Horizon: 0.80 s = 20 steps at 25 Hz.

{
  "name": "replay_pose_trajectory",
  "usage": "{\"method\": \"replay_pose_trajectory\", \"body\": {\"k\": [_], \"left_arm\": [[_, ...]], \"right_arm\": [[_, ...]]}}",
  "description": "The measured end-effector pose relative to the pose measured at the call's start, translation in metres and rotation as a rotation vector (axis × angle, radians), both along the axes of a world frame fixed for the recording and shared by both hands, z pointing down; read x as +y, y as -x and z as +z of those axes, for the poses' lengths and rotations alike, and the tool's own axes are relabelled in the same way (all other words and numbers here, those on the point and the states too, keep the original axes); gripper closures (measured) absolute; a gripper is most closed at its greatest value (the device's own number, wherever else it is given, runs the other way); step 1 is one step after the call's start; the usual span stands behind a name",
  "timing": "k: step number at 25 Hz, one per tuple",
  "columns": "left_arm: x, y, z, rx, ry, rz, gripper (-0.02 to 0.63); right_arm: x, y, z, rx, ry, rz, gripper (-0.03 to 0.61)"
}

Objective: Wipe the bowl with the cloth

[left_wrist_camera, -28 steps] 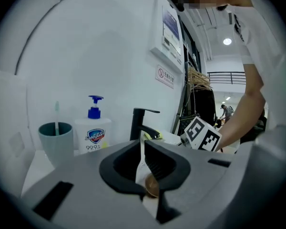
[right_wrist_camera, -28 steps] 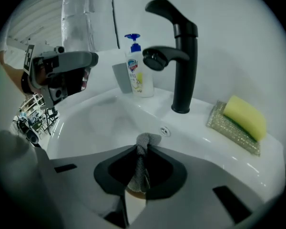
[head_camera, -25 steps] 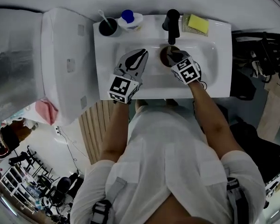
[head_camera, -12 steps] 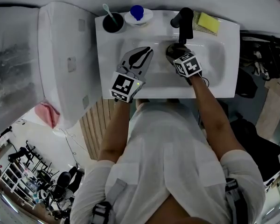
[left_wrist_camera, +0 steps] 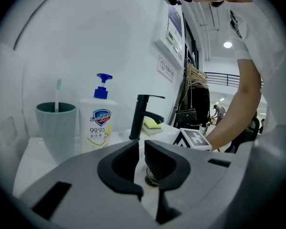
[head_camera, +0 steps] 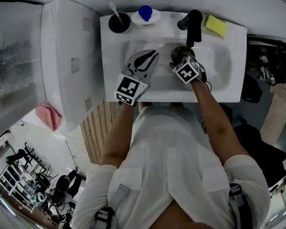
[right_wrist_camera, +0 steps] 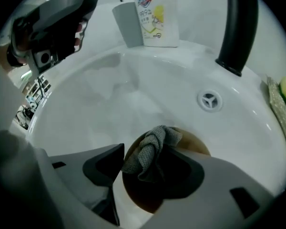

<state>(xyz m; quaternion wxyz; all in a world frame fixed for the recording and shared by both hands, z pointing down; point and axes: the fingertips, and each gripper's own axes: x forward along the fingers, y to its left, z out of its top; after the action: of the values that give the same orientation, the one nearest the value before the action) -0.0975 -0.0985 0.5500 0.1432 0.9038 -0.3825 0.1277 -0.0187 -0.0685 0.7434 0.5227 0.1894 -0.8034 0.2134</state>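
Cloth (right_wrist_camera: 152,149) between right gripper's (right_wrist_camera: 150,173) just-widened jaws, in bowl (right_wrist_camera: 139,198); tap (right_wrist_camera: 236,32) beside; left gripper (left_wrist_camera: 141,152) closed.

Bowl (head_camera: 177,51) mostly hidden
The right gripper (head_camera: 181,61), its jaws just opening around the cloth (right_wrist_camera: 150,149), covers most of the bowl in the head view; in its own view 1 jaw hides the bowl's near rim.

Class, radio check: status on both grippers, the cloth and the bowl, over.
Left gripper shut, empty. Right gripper jaws just been opening, cloth between them, ungripped. Cloth bunched in bowl, bowl in sink. Faucet close beside bowl.
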Motion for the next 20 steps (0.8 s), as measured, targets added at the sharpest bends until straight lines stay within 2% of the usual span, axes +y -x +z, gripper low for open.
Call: {"method": "replay_pose_trajectory", "body": {"k": [2, 5, 11, 15, 20], "left_arm": [[0.002, -0.001, 0.003, -0.004, 0.009, 0.006, 0.581], [0.005, -0.007, 0.008, -0.015, 0.021, 0.022, 0.581], [0.010, -0.019, 0.024, -0.057, 0.052, 0.066, 0.581], [0.008, -0.022, 0.033, -0.082, 0.080, 0.057, 0.581], [0.003, -0.030, 0.044, -0.122, 0.153, 0.047, 0.580]], "right_arm": [[0.004, 0.000, 0.003, 0.029, -0.022, -0.058, 0.334], [0.008, 0.000, 0.005, 0.059, -0.060, -0.128, 0.404], [0.013, -0.008, 0.003, 0.095, -0.121, -0.197, 0.475], [0.016, -0.015, -0.005, 0.117, -0.203, -0.271, 0.500], [0.024, -0.015, -0.033, 0.098, -0.297, -0.331, 0.512]]}}
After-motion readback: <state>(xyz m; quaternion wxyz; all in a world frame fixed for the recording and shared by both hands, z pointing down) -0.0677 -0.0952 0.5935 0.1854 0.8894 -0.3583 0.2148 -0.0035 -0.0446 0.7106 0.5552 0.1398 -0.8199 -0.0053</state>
